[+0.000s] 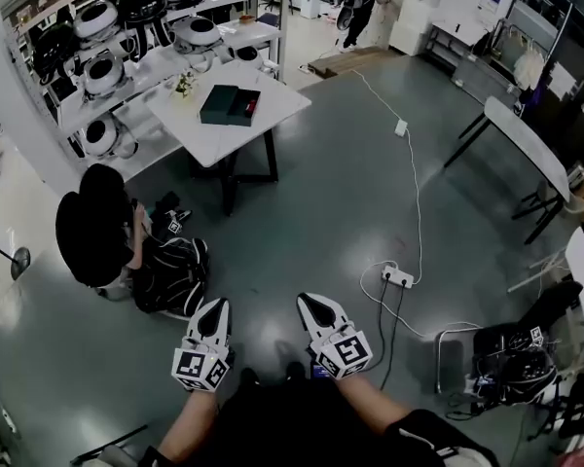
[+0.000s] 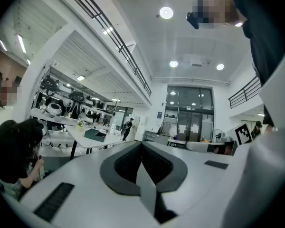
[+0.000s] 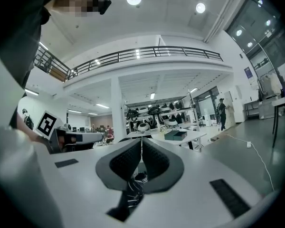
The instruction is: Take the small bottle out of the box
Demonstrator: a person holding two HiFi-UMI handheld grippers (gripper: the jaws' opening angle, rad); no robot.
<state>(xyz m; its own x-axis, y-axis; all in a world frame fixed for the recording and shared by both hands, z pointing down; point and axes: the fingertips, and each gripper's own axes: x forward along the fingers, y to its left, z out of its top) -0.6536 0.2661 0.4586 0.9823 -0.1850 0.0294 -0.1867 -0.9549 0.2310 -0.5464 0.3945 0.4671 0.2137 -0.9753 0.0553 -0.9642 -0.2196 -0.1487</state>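
Note:
The dark green box (image 1: 231,104) lies on a white table (image 1: 206,139) far ahead, its lid open to one side. No small bottle shows in any view. Both grippers are held low near my body, well away from the table. My left gripper (image 1: 214,306) is shut with nothing between its fingers, and my right gripper (image 1: 312,302) is also shut and empty. In the left gripper view the jaws (image 2: 141,144) point at the distant box (image 2: 96,134). The right gripper view shows shut jaws (image 3: 141,139) with the box (image 3: 175,135) beyond them.
A person in black (image 1: 102,236) crouches on the floor left of my path, next to a black bag (image 1: 172,272). A power strip (image 1: 397,276) and white cables lie to the right. Shelves of robot heads (image 1: 102,71) stand behind the table. Bags (image 1: 514,363) sit at the lower right.

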